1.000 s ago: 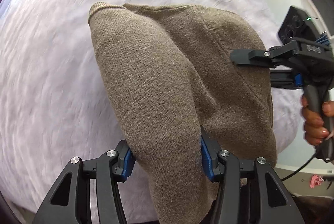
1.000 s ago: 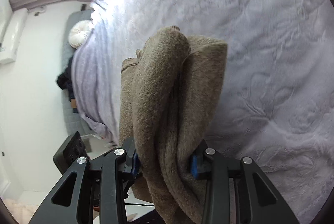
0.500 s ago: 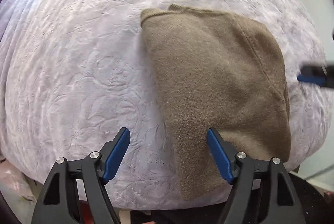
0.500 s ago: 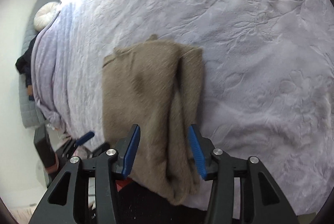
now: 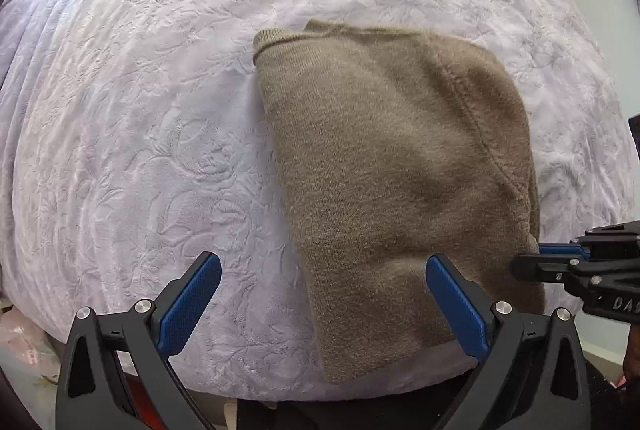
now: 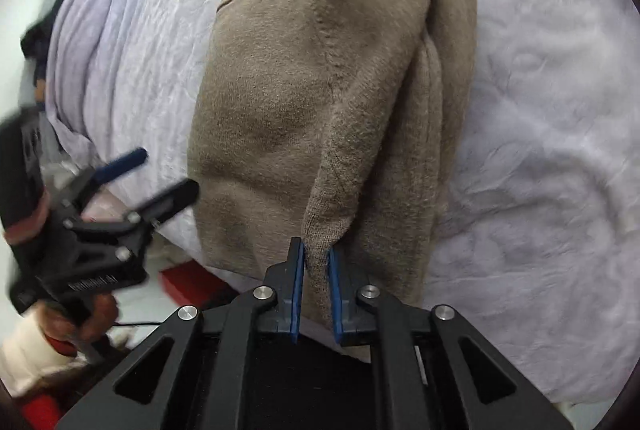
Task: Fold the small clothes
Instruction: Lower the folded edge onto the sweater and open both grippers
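the folded brown knit garment [image 5: 392,181] lies on the pale lilac bedspread [image 5: 140,149], near the edge of the bed closest to the cameras, with one ribbed corner sticking out at its far left in the left wrist view. the left gripper [image 5: 320,302] hangs above that near edge pointing down, its jaws opening and now spread very wide; the blue pad [image 5: 456,306] on one side sits over the garment's near corner and the other over bare bedspread, neither pressing on cloth. the right gripper [image 6: 316,270] has its jaws drawn narrow and pinches a peak of the garment's top layer, lifted into a small ridge between the blue pads. in the right wrist view the left gripper shows blurred at the left, held by a hand [image 6: 86,318] with a cream sleeve [image 6: 24,358]; something red [image 6: 192,282] lies below the bed edge, perhaps a box, though it is too blurred to say.
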`<action>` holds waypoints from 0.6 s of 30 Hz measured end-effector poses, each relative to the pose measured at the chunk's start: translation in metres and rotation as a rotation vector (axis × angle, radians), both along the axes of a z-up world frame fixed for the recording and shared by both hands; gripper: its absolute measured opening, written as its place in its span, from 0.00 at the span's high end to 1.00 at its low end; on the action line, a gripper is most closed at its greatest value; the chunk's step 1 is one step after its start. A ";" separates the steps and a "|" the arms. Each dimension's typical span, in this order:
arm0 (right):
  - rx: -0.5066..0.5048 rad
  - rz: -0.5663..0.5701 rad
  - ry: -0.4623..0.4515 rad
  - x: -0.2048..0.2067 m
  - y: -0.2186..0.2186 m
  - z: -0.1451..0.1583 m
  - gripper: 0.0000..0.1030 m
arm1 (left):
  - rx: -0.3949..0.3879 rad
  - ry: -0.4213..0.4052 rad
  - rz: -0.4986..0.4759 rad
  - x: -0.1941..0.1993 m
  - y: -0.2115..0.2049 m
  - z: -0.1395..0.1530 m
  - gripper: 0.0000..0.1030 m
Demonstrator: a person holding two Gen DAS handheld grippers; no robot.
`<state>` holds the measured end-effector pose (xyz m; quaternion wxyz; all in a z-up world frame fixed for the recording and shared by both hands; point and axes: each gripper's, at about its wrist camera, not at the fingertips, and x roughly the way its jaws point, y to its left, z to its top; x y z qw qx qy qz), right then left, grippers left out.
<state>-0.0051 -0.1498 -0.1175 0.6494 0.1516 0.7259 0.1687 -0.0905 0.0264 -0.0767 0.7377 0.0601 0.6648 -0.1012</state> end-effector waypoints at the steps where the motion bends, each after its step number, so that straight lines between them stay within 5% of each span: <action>1: -0.027 0.014 -0.004 -0.001 0.001 0.001 0.89 | -0.005 -0.002 0.002 0.001 0.000 -0.002 0.00; 5: -0.161 0.051 0.041 -0.019 -0.010 -0.022 0.92 | -0.005 -0.002 -0.002 0.003 0.000 -0.002 0.00; 9: -0.150 0.005 0.091 -0.037 -0.022 -0.040 0.92 | 0.016 -0.012 -0.003 0.004 -0.001 -0.002 0.00; 18: -0.185 -0.011 0.059 -0.033 -0.044 -0.012 0.90 | -0.001 0.019 -0.009 0.005 -0.002 -0.001 0.00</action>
